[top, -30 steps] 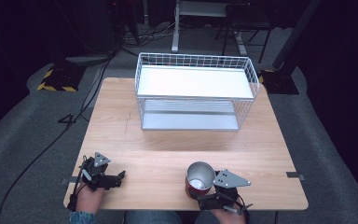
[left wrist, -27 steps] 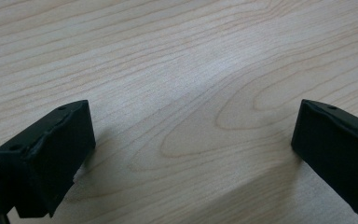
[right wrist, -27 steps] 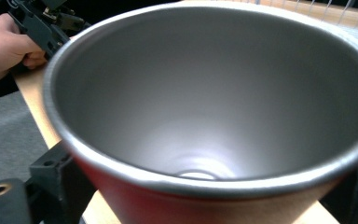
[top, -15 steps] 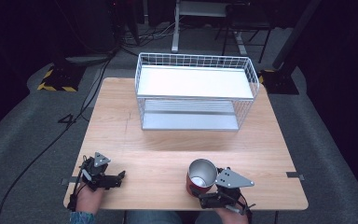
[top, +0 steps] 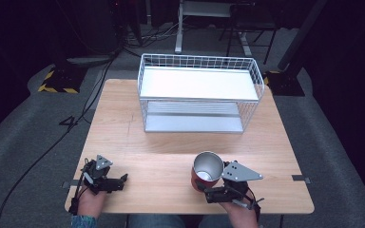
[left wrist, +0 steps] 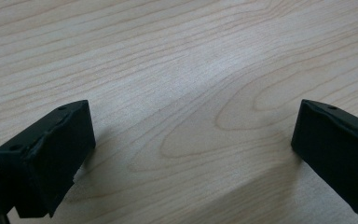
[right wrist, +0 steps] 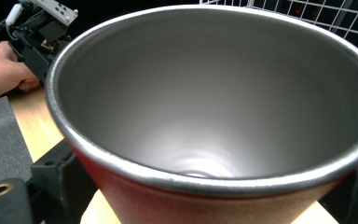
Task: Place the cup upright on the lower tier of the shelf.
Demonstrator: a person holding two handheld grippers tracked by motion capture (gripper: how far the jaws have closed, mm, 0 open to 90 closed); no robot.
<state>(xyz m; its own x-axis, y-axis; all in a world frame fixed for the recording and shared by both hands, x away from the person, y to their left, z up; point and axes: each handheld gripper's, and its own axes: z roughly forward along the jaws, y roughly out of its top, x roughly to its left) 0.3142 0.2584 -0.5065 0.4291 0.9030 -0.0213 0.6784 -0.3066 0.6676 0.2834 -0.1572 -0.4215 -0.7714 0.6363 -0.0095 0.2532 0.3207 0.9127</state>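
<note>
Cup (top: 206,170): you have it near the bench's (top: 171,156) near edge, right of centre, squeezed between the jaws of your right claw (top: 208,189), which grips its red wall low down so the steel mouth faces up and tips a little toward the rack (top: 198,92). That low side grip looks chosen to keep the rim free and the cup ready to carry toward the rack at the far side; this is only my reading. Your left claw (top: 120,180) rests at the near left corner, jaws spread wide over bare wood, holding nothing, well apart from the cup. Against the earlier frames, the cup and right claw have edged slightly right and farther; your left claw has not moved.
</note>
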